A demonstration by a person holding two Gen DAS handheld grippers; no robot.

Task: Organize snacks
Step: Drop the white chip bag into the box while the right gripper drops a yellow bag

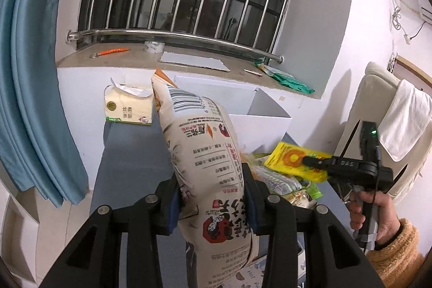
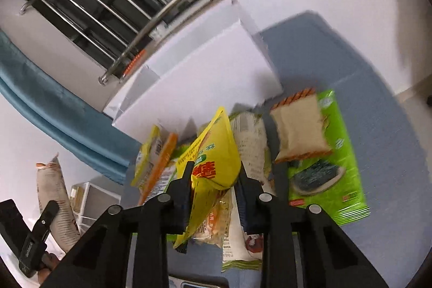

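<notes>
1. Behind the snack pile, at about one o'clock in the left wrist view, a white box [image 1: 266,109] stands open on the blue-grey table [image 1: 129,169]; its inside is hidden from both cameras.
2. At eleven o'clock on the table sits a pack of tissues [image 1: 128,105], one sheet sticking up from it.
3. Left gripper [image 1: 213,196]: raised above the table, jaws closed partway around a tall beige snack bag [image 1: 205,158], which stands upright between the pads.
4. Right gripper [image 2: 214,180]: held by a hand [image 1: 378,217] in an orange fleece sleeve, at three o'clock in the left view. Its jaws pinch a yellow snack packet [image 2: 213,153] by its lower part.
5. Beneath it lie loose packets, among them a green seaweed packet [image 2: 324,169] at two o'clock, with a small tan packet [image 2: 299,128] resting on top.
</notes>
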